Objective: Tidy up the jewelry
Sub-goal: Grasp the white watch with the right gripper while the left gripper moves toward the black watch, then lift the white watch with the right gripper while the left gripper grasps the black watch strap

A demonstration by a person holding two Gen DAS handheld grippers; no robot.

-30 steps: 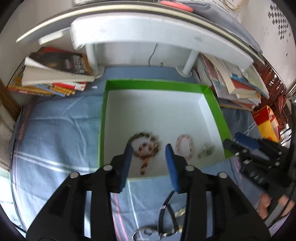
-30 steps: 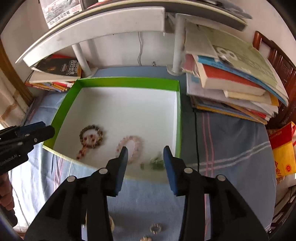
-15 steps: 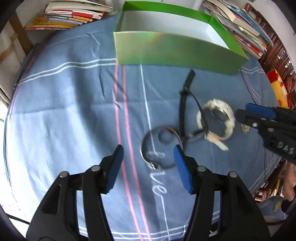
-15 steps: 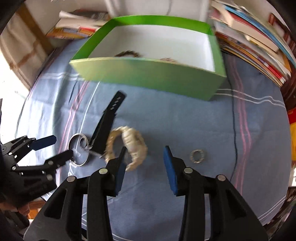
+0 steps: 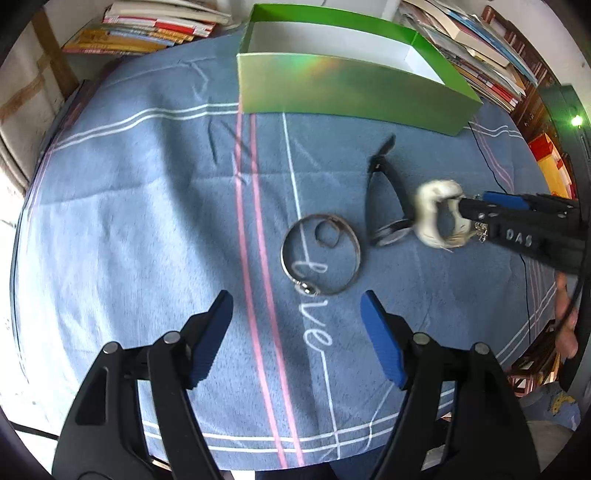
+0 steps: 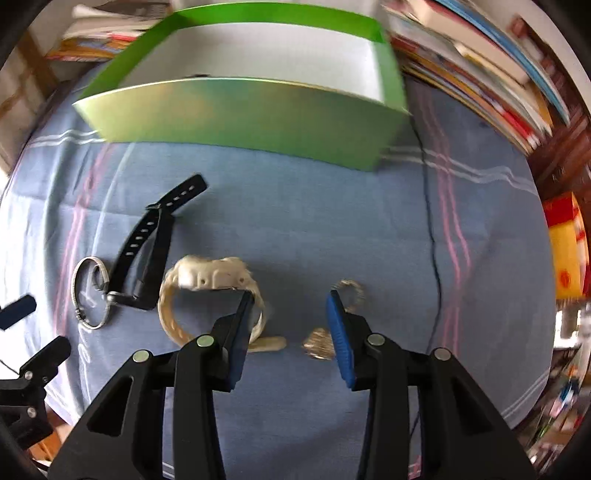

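A green box [image 5: 351,88] with white inside stands at the far side of the blue cloth; it also shows in the right wrist view [image 6: 243,118]. A silver bangle [image 5: 320,254] lies just ahead of my open left gripper [image 5: 297,317]. A black watch [image 5: 384,206] lies to its right. A cream woven bracelet [image 6: 210,291] lies by the left finger of my open right gripper [image 6: 288,306]; one finger sits over its rim. A small ring [image 6: 349,290] and a silver trinket [image 6: 317,343] lie near the right finger.
Stacks of books [image 5: 147,29] line the back left and right [image 6: 480,74]. A thin black cable [image 6: 432,229] runs over the cloth on the right. A yellow and red packet [image 6: 565,251] sits at the right edge.
Both grippers pulled back from over the box and dropped low over the cloth. The left opened wider before the bangle. The right closed in on the cream bracelet.
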